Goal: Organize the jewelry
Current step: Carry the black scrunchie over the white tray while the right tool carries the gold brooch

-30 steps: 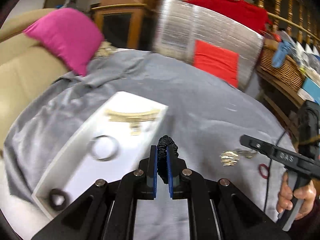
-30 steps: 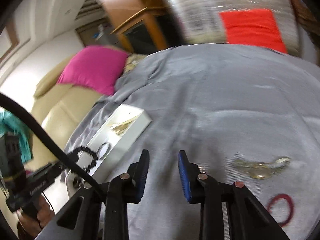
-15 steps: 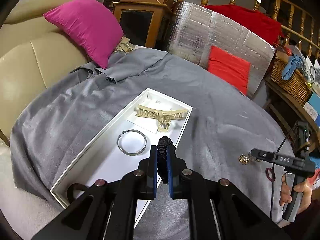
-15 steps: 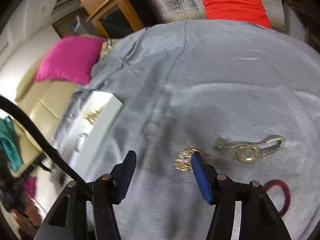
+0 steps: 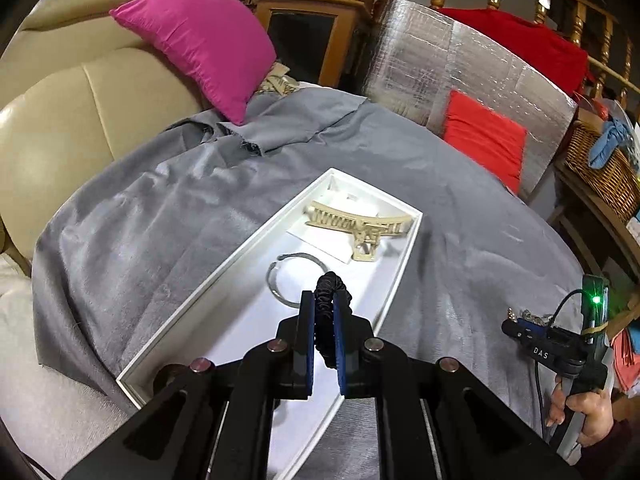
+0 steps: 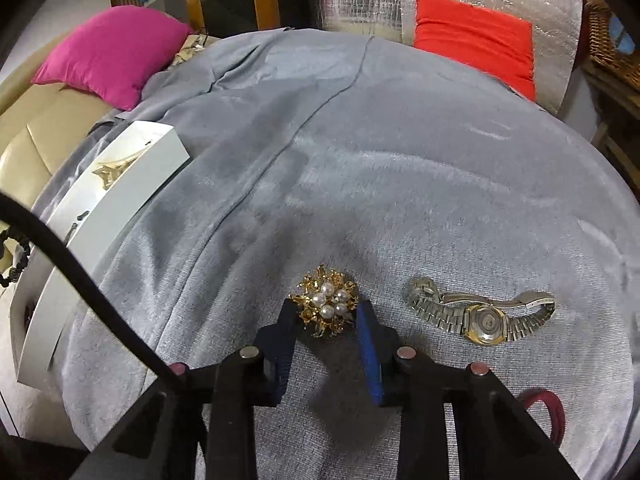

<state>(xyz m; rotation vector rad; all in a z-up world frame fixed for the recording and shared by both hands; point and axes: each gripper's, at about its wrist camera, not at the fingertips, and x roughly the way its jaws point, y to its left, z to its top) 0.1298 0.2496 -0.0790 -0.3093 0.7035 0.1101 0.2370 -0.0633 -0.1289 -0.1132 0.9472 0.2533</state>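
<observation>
While the left gripper (image 5: 324,312) stays clenched on the black scrunchie (image 5: 330,286), it has drifted over the white tray (image 5: 224,276), so a drop there looks close. Right gripper (image 6: 326,320) has come down and its jaws have just been closing around the gold pearl brooch (image 6: 326,304); pads seem just short of contact, though the angle is poor. Brooch sits near the table's front edge on grey cloth (image 6: 400,160), petals gilt, pearls clustered at centre. Steel watch (image 6: 480,316) lies just beside it; the red hair band (image 6: 542,404) is nearer the edge.
</observation>
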